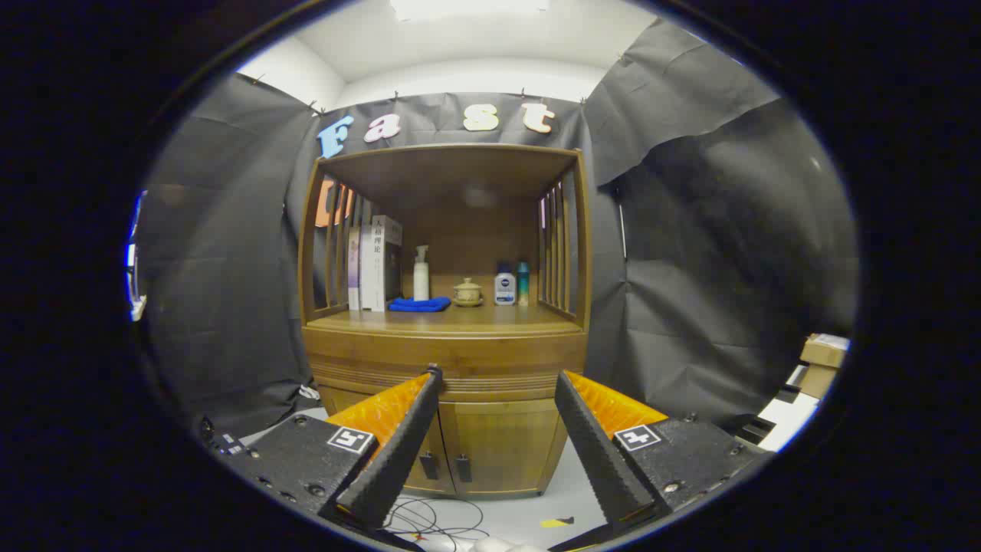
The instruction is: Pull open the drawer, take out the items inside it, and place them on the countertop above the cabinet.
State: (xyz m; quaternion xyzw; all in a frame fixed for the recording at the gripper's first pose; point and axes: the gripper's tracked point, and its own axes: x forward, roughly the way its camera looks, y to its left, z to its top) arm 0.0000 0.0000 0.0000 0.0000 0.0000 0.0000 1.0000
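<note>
A wooden cabinet [448, 337] stands ahead against the booth wall. Its drawer [448, 360] is a closed wide front under the countertop [452, 320], just beyond my fingertips. My gripper [498, 376] is open, with nothing between the fingers, some way back from the cabinet and level with the drawer front. Below the drawer are two closed doors [490, 445] with dark handles. What lies inside the drawer is hidden.
On the countertop stand books [375, 264], a white pump bottle [421, 274], a blue cloth [419, 304], a small lidded pot [467, 292] and two small bottles [512, 285]. Slatted sides and a top shelf enclose it. Cables [429, 521] lie on the floor; boxes [820, 360] sit right.
</note>
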